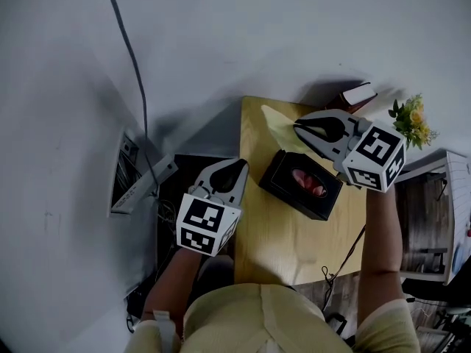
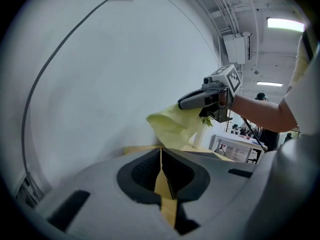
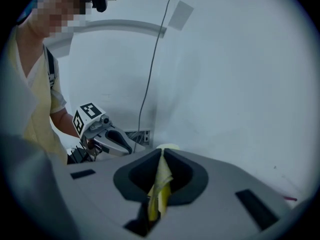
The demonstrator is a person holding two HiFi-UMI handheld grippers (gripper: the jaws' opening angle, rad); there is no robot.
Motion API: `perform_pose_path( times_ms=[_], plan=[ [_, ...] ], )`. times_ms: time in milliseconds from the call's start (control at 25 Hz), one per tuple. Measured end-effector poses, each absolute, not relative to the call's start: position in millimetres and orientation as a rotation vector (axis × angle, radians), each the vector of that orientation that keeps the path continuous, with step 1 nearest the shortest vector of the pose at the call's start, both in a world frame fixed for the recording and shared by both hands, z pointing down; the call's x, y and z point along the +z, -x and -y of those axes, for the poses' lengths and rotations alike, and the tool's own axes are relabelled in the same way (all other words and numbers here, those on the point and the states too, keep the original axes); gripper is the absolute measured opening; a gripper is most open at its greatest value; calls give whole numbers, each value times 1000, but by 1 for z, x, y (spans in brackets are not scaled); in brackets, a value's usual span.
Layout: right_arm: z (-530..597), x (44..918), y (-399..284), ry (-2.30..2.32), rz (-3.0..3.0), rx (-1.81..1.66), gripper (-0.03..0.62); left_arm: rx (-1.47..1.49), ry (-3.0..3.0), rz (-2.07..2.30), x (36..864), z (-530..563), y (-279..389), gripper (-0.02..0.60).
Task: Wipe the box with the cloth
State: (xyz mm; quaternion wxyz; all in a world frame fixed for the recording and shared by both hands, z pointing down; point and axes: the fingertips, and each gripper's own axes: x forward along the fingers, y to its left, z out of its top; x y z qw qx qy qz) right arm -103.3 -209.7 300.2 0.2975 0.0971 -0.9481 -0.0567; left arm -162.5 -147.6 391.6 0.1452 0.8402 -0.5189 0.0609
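A black box [image 1: 303, 184] with a red opening on top lies on the small wooden table [image 1: 257, 234]. My right gripper [image 1: 298, 129] hovers over the table's far side, just beyond the box, shut on a yellow cloth [image 1: 282, 128] that hangs from its tips. In the right gripper view the cloth [image 3: 159, 186] is pinched between the closed jaws. The left gripper view shows that gripper [image 2: 186, 103] with the cloth [image 2: 174, 126] drooping from it. My left gripper [image 1: 237, 166] is at the table's left edge, beside the box, shut with nothing in it [image 2: 161, 151].
A book [image 1: 358, 95] and a small bunch of flowers [image 1: 412, 120] stand at the table's far right corner. A dark cable [image 1: 131, 54] runs down the wall to white fittings [image 1: 136, 182] on the left. A shelf unit [image 1: 441, 212] stands to the right.
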Motion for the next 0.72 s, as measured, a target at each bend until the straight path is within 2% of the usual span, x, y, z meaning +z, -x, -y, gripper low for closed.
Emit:
perform_pose_path(
  times_ms=[360,720],
  plan=[
    [229,357,132,-134,2380,-93,38,213,-2356,1483,424,145,178,26],
    [246,426,126,-6,2140,-82,37,205,-2303,1488,442,149,193,26]
  ],
)
